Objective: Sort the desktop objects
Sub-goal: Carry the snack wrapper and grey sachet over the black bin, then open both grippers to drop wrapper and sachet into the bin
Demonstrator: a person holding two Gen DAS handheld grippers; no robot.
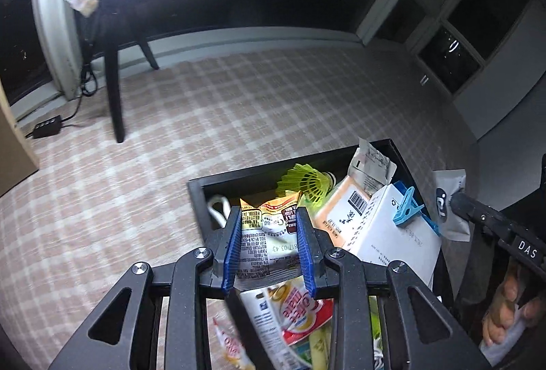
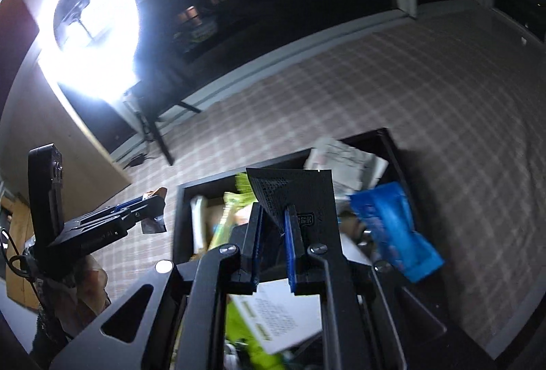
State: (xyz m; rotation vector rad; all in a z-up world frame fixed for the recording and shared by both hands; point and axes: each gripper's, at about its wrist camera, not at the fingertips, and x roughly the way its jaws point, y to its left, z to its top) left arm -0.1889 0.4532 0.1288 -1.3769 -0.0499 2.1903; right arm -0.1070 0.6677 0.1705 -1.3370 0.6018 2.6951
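My left gripper [image 1: 268, 216] is shut on a white and yellow snack packet [image 1: 266, 233] and holds it over a black box [image 1: 198, 199] full of items. In the box lie a yellow-green shuttlecock [image 1: 307, 182], an orange carton [image 1: 338, 209], a white box [image 1: 385, 233] with a blue clip [image 1: 407, 206], and more packets. My right gripper [image 2: 273, 209] is shut on a dark sachet [image 2: 290, 192] above the same box [image 2: 179, 216]. The sachet shows grey in the left wrist view [image 1: 450, 203]. The left gripper also shows in the right wrist view [image 2: 150, 203].
The box stands on a pink-and-white checked cloth [image 1: 239, 104]. A ring light [image 2: 88, 39] on a black tripod [image 1: 114, 90] stands at the far left with a power strip [image 1: 46, 128] by it. A blue packet [image 2: 392, 226] lies at the box's right.
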